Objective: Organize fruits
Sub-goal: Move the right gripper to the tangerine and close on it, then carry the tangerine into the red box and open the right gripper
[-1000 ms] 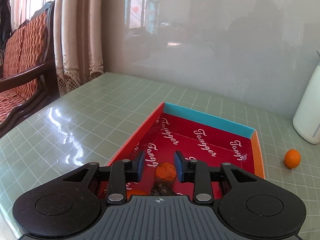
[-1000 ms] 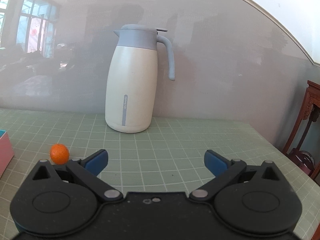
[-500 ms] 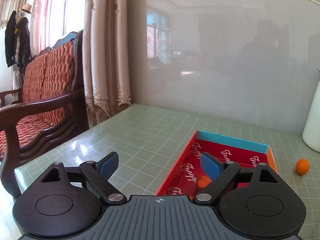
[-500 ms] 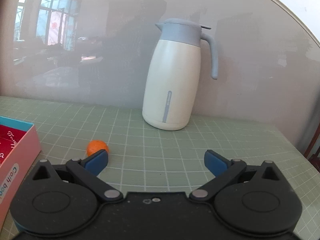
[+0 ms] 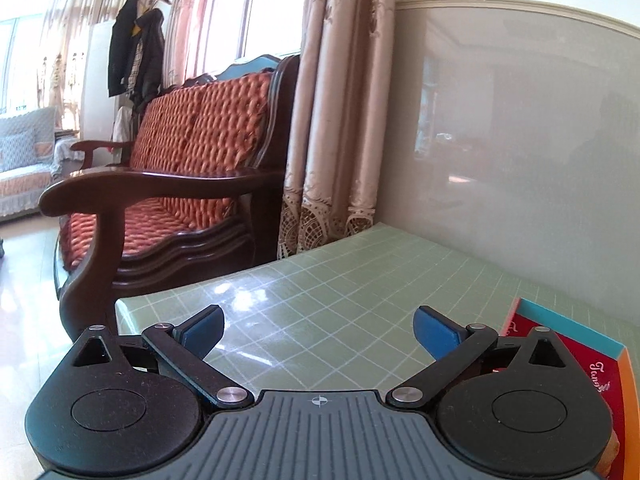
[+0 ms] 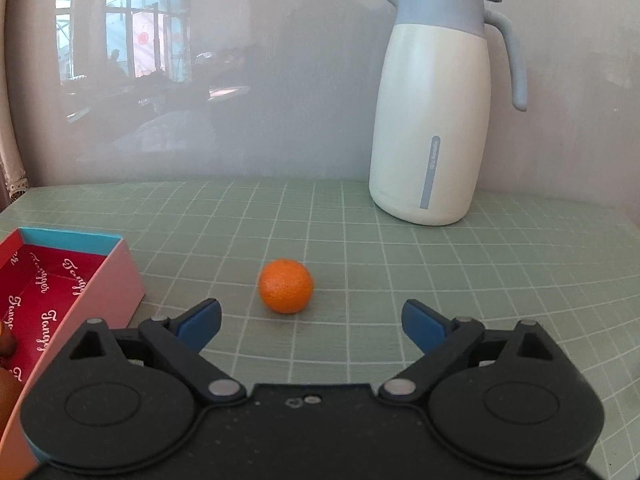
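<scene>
A small orange [image 6: 285, 286] lies alone on the green gridded table, just ahead of my right gripper [image 6: 311, 326]. The right jaws are closing but still stand wide, with the orange a little beyond the blue pads and nothing pressed. A shallow box [image 6: 120, 276] with pink outer walls and red printed lining sits at the left, and brownish fruit [image 6: 6, 344] shows in its near end. My left gripper [image 5: 319, 330] is opening wide over bare table, with nothing between its pads. The same box's corner [image 5: 568, 322] is at the lower right of the left wrist view.
A tall white thermos jug [image 6: 434, 112] with a grey-blue lid and handle stands at the back right against the glossy wall. In the left wrist view the table's left edge [image 5: 168, 298] drops off toward a wooden armchair [image 5: 180, 184] with orange cushions, and curtains [image 5: 336, 120] hang behind.
My left gripper let go of the fruit in the box, opened wide and swung left away from it. My right gripper turned left, so the orange now lies centred ahead of it.
</scene>
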Available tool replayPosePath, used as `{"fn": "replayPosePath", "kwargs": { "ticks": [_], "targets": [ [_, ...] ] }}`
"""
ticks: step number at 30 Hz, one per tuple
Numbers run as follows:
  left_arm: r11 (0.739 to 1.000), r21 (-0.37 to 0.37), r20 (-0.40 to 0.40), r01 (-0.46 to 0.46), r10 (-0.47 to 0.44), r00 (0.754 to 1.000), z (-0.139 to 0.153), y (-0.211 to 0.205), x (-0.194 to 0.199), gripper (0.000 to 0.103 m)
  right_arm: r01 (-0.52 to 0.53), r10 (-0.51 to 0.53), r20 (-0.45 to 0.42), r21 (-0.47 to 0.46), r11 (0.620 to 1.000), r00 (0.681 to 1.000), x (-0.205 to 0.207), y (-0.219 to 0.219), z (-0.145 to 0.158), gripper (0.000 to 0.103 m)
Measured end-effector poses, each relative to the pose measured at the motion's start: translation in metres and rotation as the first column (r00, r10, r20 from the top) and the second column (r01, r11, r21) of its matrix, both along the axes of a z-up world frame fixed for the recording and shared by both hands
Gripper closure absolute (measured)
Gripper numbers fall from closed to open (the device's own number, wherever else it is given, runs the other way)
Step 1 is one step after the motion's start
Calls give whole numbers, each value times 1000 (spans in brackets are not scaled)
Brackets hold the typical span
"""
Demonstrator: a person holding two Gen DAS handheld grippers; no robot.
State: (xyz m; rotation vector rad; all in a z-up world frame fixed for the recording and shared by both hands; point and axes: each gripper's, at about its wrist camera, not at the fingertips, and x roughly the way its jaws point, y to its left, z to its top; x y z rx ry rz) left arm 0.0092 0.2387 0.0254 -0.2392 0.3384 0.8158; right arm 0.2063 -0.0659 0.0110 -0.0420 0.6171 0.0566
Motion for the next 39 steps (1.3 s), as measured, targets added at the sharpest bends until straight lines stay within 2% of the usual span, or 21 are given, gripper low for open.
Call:
{"fn": "replayPosePath", "kwargs": {
  "ticks": [14,15,18,19,21,23,26,29,39],
  "targets": [
    [997,-15,34,-82,82,996,-5,19,-15,0,-31,31,-67,-1,1000,997,35,7,-18,8],
    [996,-14,33,-85,86,996,-5,19,-15,0,-27,26,-65,-13,1000,998,37,7,-19,11],
    [995,-8,33,-95,96,995,-5,17,-16,0,-28,25,-76,-40,999,997,46,9,-22,34],
    [995,-5,32,-99,99,995,-5,17,-16,0,-33,30,-87,-37,999,996,49,9,-24,38],
    [995,-2,30,-103,103,994,-5,17,-16,0,-33,31,-98,-17,999,995,53,6,-27,41],
    [994,-2,27,-109,109,994,-5,17,-16,0,-51,51,-98,-2,999,994,52,7,-25,66],
    [994,-16,21,-111,111,994,-5,20,-15,0,-57,54,-89,-34,998,995,48,11,-24,66],
    [993,-17,21,-121,121,992,-5,21,-15,0,-59,57,-88,-20,998,995,46,10,-22,66],
    [990,-21,21,-141,141,990,-5,24,-17,0,-140,140,15,7,990,990,22,23,7,66]
  ]
}}
